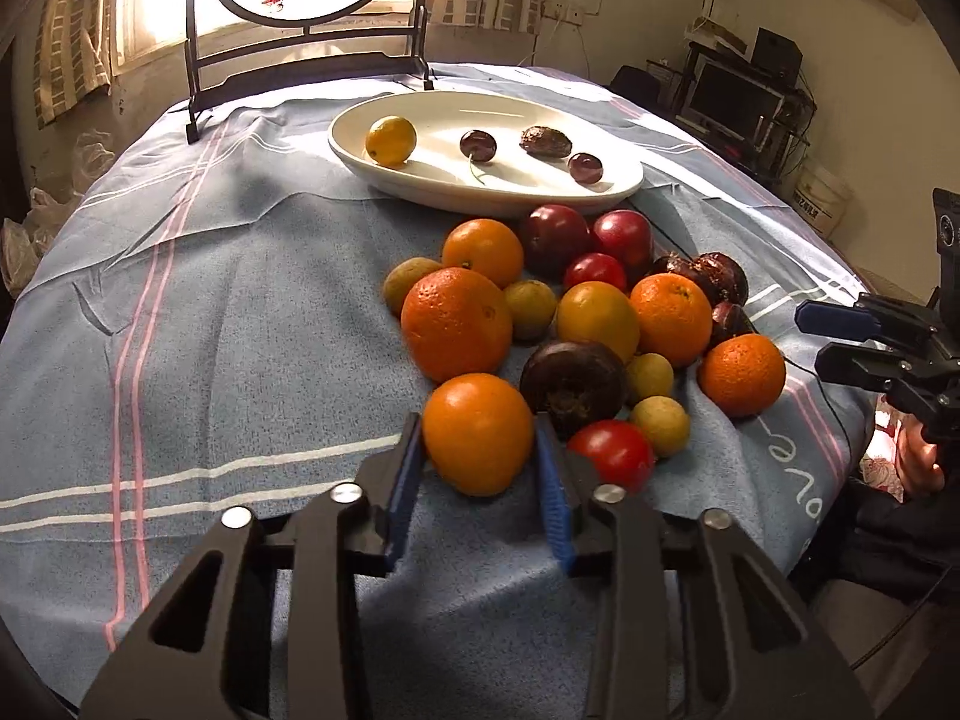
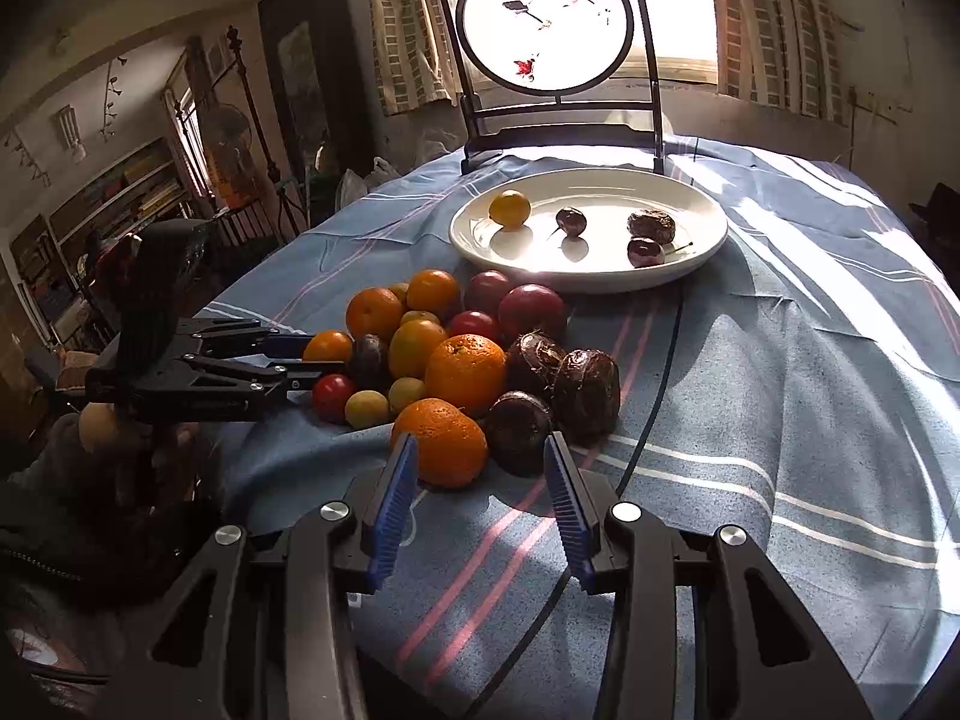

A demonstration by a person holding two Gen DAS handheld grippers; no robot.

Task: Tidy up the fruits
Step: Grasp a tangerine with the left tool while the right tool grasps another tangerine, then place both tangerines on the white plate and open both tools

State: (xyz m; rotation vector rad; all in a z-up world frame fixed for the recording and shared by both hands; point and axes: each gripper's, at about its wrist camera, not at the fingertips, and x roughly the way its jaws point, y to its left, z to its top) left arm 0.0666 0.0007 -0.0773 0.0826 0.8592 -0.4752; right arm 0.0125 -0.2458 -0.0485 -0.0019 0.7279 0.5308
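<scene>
A pile of oranges, red tomatoes, dark passion fruits and small yellow-green fruits lies on the blue cloth. In the left wrist view my left gripper (image 1: 477, 438) has its blue pads on both sides of the nearest orange (image 1: 478, 433), touching it. A red tomato (image 1: 612, 451) lies just right of it. The white plate (image 1: 540, 192) behind holds a small yellow fruit (image 1: 390, 140), two cherries and a wrinkled passion fruit. In the right wrist view my right gripper (image 2: 480, 450) is open, its pads flanking the front of an orange (image 2: 441, 441) and a dark passion fruit (image 2: 519, 429).
A round painted screen on a black stand (image 2: 543, 24) stands at the table's far edge behind the plate (image 2: 708, 240). A thin black cable (image 2: 657, 402) runs across the cloth right of the pile. The table edge is close on the right gripper's side.
</scene>
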